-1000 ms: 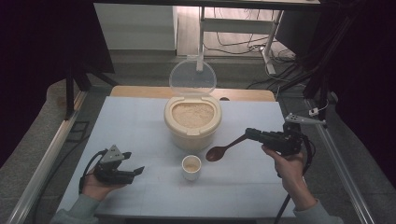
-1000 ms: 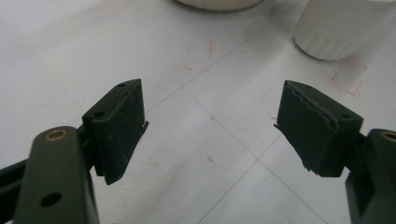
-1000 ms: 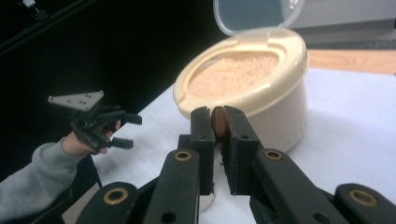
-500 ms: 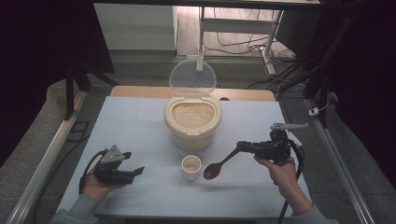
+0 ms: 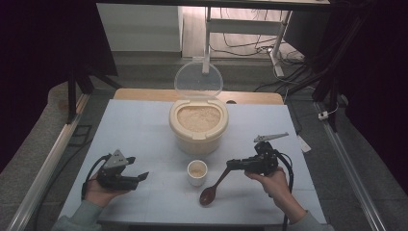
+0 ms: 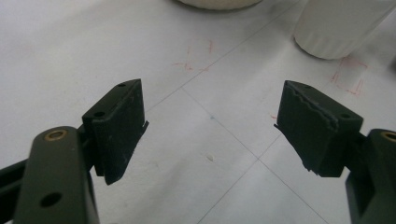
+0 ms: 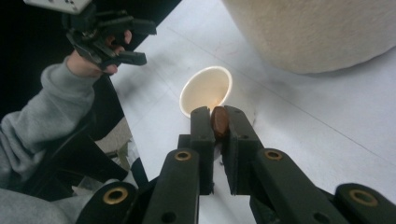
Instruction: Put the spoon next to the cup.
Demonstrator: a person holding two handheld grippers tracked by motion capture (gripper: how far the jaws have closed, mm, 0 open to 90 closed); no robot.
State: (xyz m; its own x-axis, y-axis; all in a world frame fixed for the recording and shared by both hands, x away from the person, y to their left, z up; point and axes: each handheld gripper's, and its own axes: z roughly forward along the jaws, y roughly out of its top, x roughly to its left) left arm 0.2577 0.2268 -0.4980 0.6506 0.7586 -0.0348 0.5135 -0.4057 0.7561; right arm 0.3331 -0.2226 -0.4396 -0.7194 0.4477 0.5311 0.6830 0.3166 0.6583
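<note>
Right hand-held gripper [image 5: 233, 165] clenched on dark brown wooden spoon [image 5: 214, 186], bowl resting on pale blue counter [image 5: 144, 130] beside small white cup [image 5: 197, 172]; left hand-held gripper [image 5: 140, 178] released, empty, above counter.

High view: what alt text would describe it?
The right gripper holds a wooden spoon with its bowl low beside a small white cup. Behind stands an open tub of grain; the left gripper waits open.

Cup [image 5: 197, 172] before the rice tub [image 5: 198, 126], spoon [image 5: 214, 186] right of cup, on table [image 5: 144, 130]
</note>
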